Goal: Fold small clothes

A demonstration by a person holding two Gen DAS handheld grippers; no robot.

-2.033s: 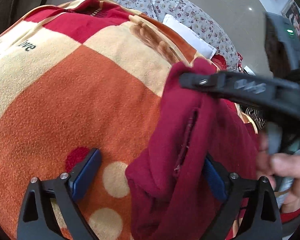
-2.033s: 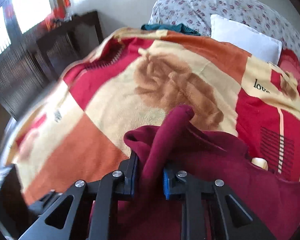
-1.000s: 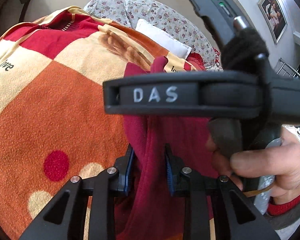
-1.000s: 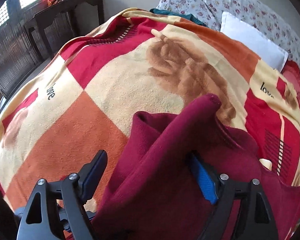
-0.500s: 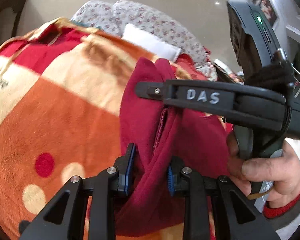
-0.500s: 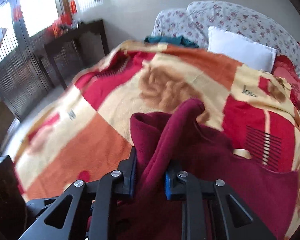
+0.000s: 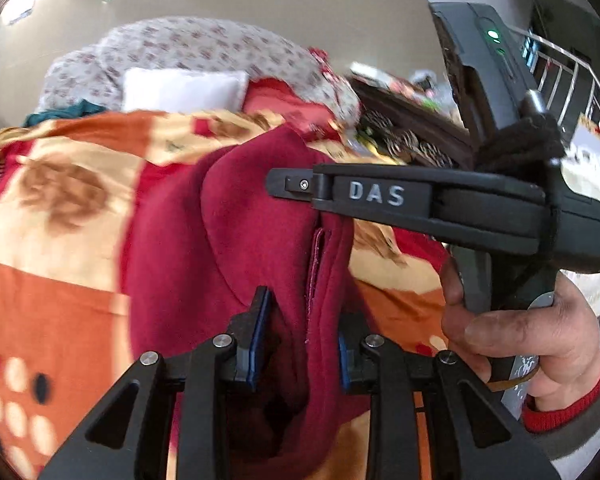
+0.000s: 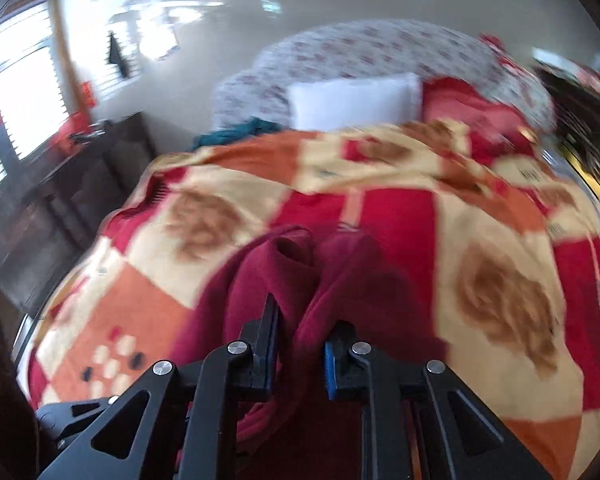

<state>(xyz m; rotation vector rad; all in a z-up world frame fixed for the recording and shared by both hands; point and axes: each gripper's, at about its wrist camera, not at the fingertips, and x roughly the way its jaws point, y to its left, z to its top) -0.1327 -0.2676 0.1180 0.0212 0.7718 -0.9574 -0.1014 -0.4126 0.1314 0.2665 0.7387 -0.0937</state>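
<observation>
Maroon fleece garment (image 7: pixel 236 240) is hanging bunched at centre frame above the patchwork blanket (image 7: pixel 56 216), each end being pinched so it can be spread for folding. Left gripper (image 7: pixel 300 344) is clamping one thick fold; right gripper (image 8: pixel 298 350) is closing further on another, cloth between its pads, its handle being held by a hand (image 7: pixel 540 332) at lower right.

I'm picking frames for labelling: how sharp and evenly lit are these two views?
Left wrist view: blanket smeared, maroon garment and left gripper fairly crisp, fisheye bending at the edges. Right wrist view: heavier motion blur overall, window blown out, right gripper alone sharp.
</observation>
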